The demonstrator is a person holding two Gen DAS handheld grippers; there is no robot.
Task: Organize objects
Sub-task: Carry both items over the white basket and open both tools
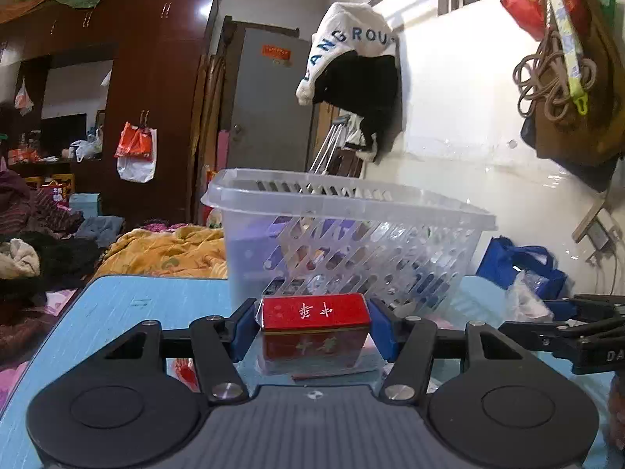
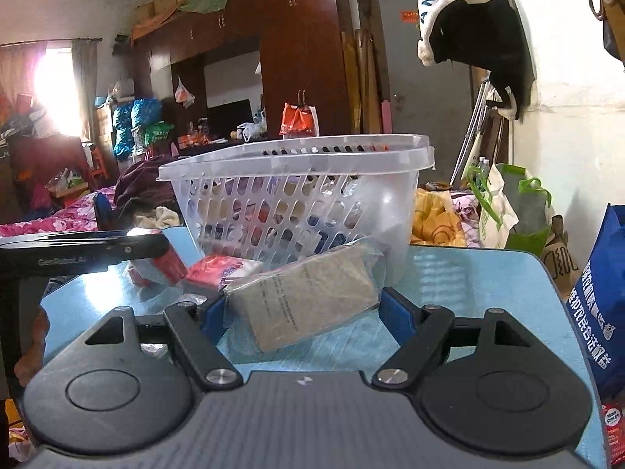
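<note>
- Between your left gripper's (image 1: 314, 330) blue pads sits a red tin (image 1: 315, 322), and both pads press its short ends, so that claw is clenched on it.
- The red tin's long axis runs side to side across the jaws, lid up; its white characters read upside down from your left wrist camera, and a clear wrapper shows at its edges.
- Your right gripper (image 2: 302, 312) has a flat tan packet (image 2: 308, 301) in a clear bag between its pads; the left pad touches the packet's near corner and the right pad meets its far end, so it looks grasped.
- The tan packet's long axis slants, near-left end low and far-right end raised towards the basket; its small print is too fine to read.
- Both items are over the blue table (image 2: 488, 293), just in front of the clear plastic basket (image 1: 351, 211), which stands upright with slotted walls and coloured items showing through them.
- Only the right wrist view shows a red-and-white packet (image 2: 218, 269) lying on the table between the two grippers, and a blue bag (image 2: 601, 297) with white Chinese writing at the table's right edge.
- Only the left wrist view shows the tin's lid; from the right it is mostly hidden behind your other gripper, whose arm reads "GenRobot.AI".
- On the wall hangs a white garment (image 1: 351, 39) lettered "ANGROU".
</note>
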